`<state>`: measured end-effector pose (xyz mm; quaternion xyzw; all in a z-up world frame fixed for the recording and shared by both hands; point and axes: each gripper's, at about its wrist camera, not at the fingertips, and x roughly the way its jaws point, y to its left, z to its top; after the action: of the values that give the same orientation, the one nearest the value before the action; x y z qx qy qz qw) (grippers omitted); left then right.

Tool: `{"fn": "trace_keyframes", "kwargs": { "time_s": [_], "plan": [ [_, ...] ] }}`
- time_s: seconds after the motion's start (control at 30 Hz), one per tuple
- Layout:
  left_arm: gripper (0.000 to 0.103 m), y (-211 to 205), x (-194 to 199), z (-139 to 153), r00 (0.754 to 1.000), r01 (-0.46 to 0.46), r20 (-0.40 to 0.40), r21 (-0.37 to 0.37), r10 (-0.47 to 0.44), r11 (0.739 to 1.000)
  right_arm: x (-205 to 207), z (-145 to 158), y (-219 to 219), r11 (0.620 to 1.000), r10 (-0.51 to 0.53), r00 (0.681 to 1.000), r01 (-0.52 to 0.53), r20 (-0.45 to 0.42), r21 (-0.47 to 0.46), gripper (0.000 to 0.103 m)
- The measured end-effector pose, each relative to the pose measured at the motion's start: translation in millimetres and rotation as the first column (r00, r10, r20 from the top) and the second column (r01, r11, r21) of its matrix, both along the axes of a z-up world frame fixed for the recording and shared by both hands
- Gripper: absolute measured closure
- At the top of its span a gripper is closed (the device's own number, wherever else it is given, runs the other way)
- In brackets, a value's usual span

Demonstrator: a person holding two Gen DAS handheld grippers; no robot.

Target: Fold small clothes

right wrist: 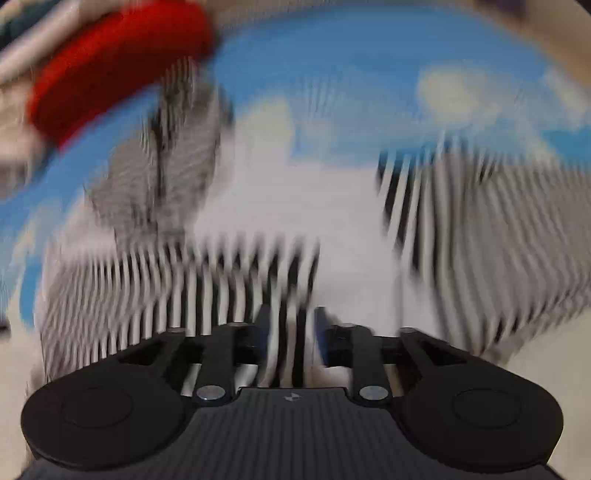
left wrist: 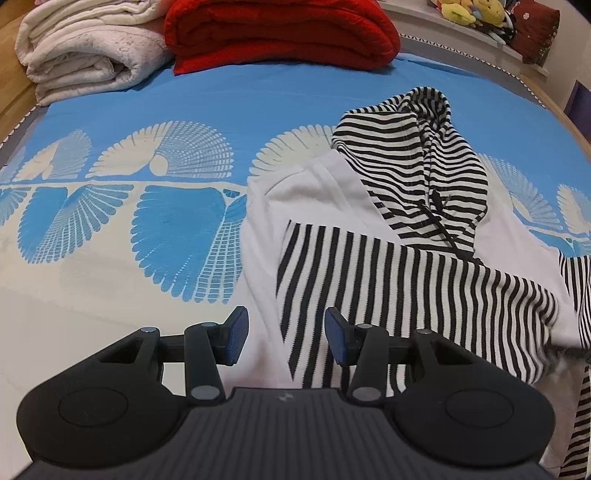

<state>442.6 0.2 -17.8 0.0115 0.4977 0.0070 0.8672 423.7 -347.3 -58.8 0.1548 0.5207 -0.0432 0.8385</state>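
Observation:
A small black-and-white striped hoodie (left wrist: pixel 399 236) lies on the blue and cream patterned bedspread (left wrist: pixel 147 229), its striped hood (left wrist: pixel 417 147) toward the far side and a striped sleeve folded across the white body. My left gripper (left wrist: pixel 286 339) is open and empty, hovering just above the hoodie's near left edge. In the right wrist view everything is heavily motion-blurred. My right gripper (right wrist: pixel 290 332) has its fingers close together with striped fabric of the hoodie (right wrist: pixel 207 280) between them.
A folded red blanket (left wrist: pixel 280 33) and a folded cream blanket (left wrist: pixel 88 48) lie at the far side of the bed. Plush toys (left wrist: pixel 476 11) sit on a shelf at the far right. The red blanket also shows blurred in the right wrist view (right wrist: pixel 118 70).

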Motion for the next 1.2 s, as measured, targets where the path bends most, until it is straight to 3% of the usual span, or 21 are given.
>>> {"fn": "trace_keyframes", "kwargs": {
  "time_s": [0.03,0.13,0.23,0.6,0.77,0.87,1.1,1.2],
  "plan": [
    [0.053,-1.9,0.1,-0.1,1.0,0.002,0.0,-0.001,-0.002,1.0,-0.9,-12.5,-2.7,1.0,-0.013,0.997,0.012,-0.07,-0.01,0.066],
    [0.053,-6.1,0.5,0.2,1.0,0.005,0.0,-0.007,-0.005,1.0,-4.9,-3.7,-10.0,1.0,-0.014,0.999,0.013,-0.038,-0.019,0.065],
    [0.053,-11.6,0.7,0.8,1.0,0.013,0.002,-0.009,-0.013,1.0,-13.2,20.1,-21.6,0.996,-0.049,0.997,0.052,0.052,-0.068,0.054],
    [0.053,-31.0,0.5,2.3,0.999,0.042,0.008,-0.005,-0.042,0.999,-50.8,38.0,-107.7,0.964,-0.259,0.953,0.266,0.155,-0.028,0.054],
    [0.053,-41.3,-1.9,6.7,0.997,0.068,0.02,0.003,-0.068,0.998,-65.5,41.0,-148.4,0.92,-0.375,0.9,0.391,0.22,-0.031,0.054],
    [0.053,-53.4,-4.1,6.9,0.995,0.1,0.021,0.009,-0.1,0.995,-76.7,40.8,-177.5,0.881,-0.461,0.858,0.473,0.227,0.001,0.063],
    [0.053,-75.9,-5.9,4.6,0.988,0.151,0.018,0.01,-0.151,0.989,-97.0,26.0,-242.9,0.773,-0.626,0.742,0.63,0.24,0.067,0.065],
    [0.053,-80.2,-5.3,3.2,0.988,0.156,0.014,0.01,-0.156,0.988,-102.9,5.3,-266.1,0.719,-0.69,0.697,0.691,0.198,0.073,0.064]
  ]
}}
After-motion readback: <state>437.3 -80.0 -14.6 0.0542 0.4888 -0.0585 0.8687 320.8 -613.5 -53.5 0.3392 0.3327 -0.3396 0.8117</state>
